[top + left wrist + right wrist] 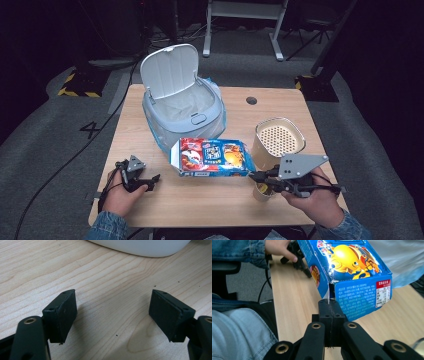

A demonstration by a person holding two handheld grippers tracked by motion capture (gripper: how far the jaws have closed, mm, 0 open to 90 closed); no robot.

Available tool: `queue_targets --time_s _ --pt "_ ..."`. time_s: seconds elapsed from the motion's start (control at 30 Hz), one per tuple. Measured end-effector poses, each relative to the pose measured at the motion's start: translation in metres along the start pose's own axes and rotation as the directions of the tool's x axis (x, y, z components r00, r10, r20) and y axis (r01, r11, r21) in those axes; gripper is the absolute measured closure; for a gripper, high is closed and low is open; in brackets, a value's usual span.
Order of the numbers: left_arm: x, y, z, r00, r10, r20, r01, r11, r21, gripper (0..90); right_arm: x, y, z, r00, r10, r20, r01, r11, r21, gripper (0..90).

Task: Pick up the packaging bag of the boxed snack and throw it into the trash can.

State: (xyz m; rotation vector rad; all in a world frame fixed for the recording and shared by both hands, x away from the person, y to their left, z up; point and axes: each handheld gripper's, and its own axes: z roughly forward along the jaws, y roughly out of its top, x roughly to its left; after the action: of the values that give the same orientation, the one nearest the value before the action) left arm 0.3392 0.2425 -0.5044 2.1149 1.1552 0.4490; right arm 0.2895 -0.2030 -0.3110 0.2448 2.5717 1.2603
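A blue snack box (212, 157) with a cartoon print hangs tilted just above the wooden table (200, 205), in front of the bin. My right gripper (252, 176) holds it by its right end. In the right gripper view the jaws of that gripper (329, 302) are shut on a thin flap at the corner of the box (352, 272). My left gripper (150, 180) rests at the table's front left with its jaws wide apart. Between the fingers of the left gripper (112, 305) lies bare wood.
A white bin (182, 105) with its lid up and a bluish liner bag stands at the back of the table. A beige canister with a perforated top (277, 140) stands at the right, and a small cup (261, 192) sits below my right gripper. The bin's base (145, 246) shows ahead of the left gripper.
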Motion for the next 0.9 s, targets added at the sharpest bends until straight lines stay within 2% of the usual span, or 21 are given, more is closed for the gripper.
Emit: queue_targets --time_s 0.2,0.43,0.63,0.9 --pt "0.0 0.0 0.0 1.0 0.001 0.0 -0.001 1.0 0.0 22.7 -0.008 0.011 -0.016 0.9995 -0.001 0.03 0.002 0.999 -0.045 90.0" --pt "0.0 0.0 0.0 1.0 0.001 -0.001 -0.001 1.0 0.0 22.8 -0.022 0.029 -0.023 0.9982 0.0 0.06 0.006 0.994 -0.11 90.0" --pt "0.0 0.0 0.0 1.0 0.0 -0.001 0.0 1.0 0.0 22.9 -0.036 0.048 -0.018 0.9965 0.001 0.084 0.012 0.988 -0.154 90.0" --pt "0.0 0.0 0.0 1.0 -0.002 -0.003 0.002 1.0 -0.001 23.1 -0.062 0.078 0.001 0.9927 0.016 0.12 0.012 0.973 -0.23 90.0"
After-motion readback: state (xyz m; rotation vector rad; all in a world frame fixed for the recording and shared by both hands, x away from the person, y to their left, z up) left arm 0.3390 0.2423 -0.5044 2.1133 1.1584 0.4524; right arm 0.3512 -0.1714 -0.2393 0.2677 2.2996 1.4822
